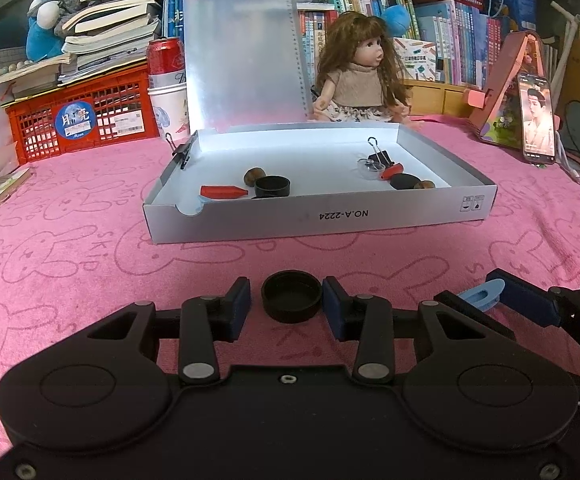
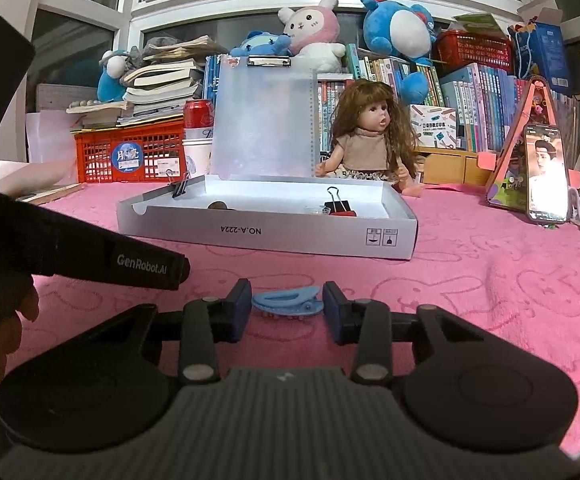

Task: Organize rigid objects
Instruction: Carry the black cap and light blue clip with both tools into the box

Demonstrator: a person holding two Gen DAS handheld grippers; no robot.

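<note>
Claws frame two small items on a worktop draped in a pink towel (image 1: pixel 90 248): the left claw (image 1: pixel 286 305) stands wide around a black round cap (image 1: pixel 291 296), its blue pads (image 1: pixel 238 300) just beside the cap on either side with slim gaps visible, while the right claw (image 2: pixel 288 305) brackets a light blue hair clip (image 2: pixel 288 302) lying on the towel, the right pad at the clip's tip and the left pad just short of it, jaws not closed on it. Beyond them sits an open white box (image 1: pixel 317 216), lid raised, marked "NO.A-2224" upside down. Inside lie a second black cap (image 1: pixel 272 186), a red crayon-shaped piece (image 1: pixel 222 191), a brown nut (image 1: pixel 253 176) and a black binder clip (image 1: pixel 378 155). A long-haired doll (image 1: pixel 363 70) sits behind the box; a phone (image 1: pixel 537 116) leans at far right.
</note>
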